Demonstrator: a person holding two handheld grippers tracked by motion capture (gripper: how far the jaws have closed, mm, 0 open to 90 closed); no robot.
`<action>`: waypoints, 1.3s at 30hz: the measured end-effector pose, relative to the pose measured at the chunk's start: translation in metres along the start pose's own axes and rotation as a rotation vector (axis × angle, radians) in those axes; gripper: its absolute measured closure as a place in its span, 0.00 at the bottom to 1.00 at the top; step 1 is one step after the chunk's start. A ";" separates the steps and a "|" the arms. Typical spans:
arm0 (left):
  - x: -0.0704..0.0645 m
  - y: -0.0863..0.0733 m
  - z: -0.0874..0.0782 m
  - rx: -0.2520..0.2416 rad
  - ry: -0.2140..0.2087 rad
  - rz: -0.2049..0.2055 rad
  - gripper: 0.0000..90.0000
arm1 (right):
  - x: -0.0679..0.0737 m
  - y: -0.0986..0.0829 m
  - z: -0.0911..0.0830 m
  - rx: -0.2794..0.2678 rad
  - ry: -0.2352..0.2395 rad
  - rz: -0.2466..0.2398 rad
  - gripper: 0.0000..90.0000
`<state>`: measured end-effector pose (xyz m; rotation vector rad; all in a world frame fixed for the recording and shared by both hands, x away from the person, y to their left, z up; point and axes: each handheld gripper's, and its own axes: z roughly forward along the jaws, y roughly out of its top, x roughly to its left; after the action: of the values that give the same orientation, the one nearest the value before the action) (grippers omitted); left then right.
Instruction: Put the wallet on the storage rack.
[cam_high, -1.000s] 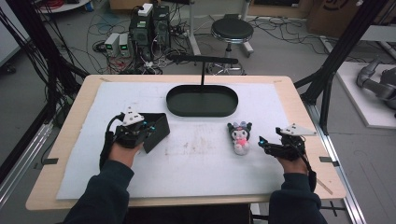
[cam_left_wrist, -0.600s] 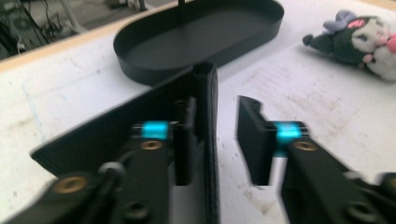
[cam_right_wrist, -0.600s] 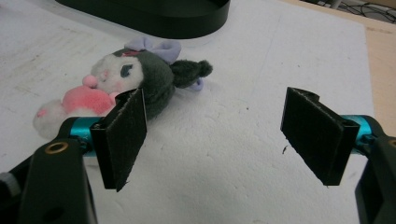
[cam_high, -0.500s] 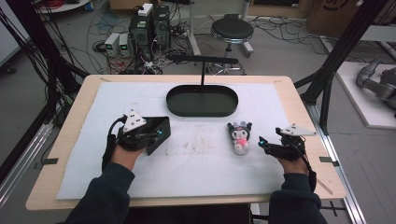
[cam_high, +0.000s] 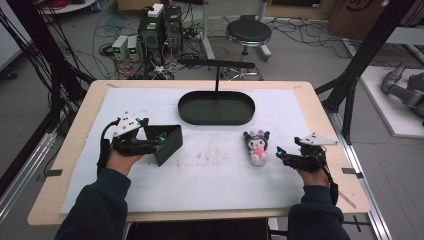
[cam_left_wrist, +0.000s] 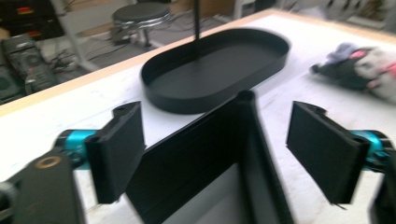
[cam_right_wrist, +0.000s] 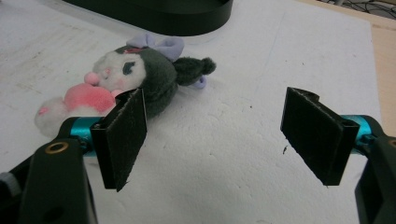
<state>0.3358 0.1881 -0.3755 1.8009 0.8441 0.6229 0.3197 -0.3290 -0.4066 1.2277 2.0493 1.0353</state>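
Left tool (cam_high: 161, 140) jaws spread wide, straddling a corner of the black open box (cam_high: 167, 144) on the white worktop (cam_high: 210, 170) left of centre, not clamping it. Right tool (cam_high: 283, 152) also spread, empty, just right of the plush toy (cam_high: 257, 146) lying near the black oval tray (cam_high: 216, 107).

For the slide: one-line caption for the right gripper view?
Open right claw poised on the white mat beside a plush toy, its jaws apart and holding nothing.
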 end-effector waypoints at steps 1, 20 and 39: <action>-0.001 0.000 0.001 0.010 0.007 0.007 0.19 | 0.000 0.000 0.000 0.000 -0.001 -0.002 0.26; 0.009 -0.006 0.024 0.108 0.078 0.075 0.19 | 0.001 0.000 0.001 0.002 0.006 -0.003 0.26; 0.016 -0.001 0.025 0.173 0.048 0.112 0.60 | 0.000 -0.001 0.001 0.006 0.007 -0.003 0.26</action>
<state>0.3636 0.1867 -0.3851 2.0074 0.8555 0.6840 0.3204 -0.3289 -0.4080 1.2248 2.0599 1.0344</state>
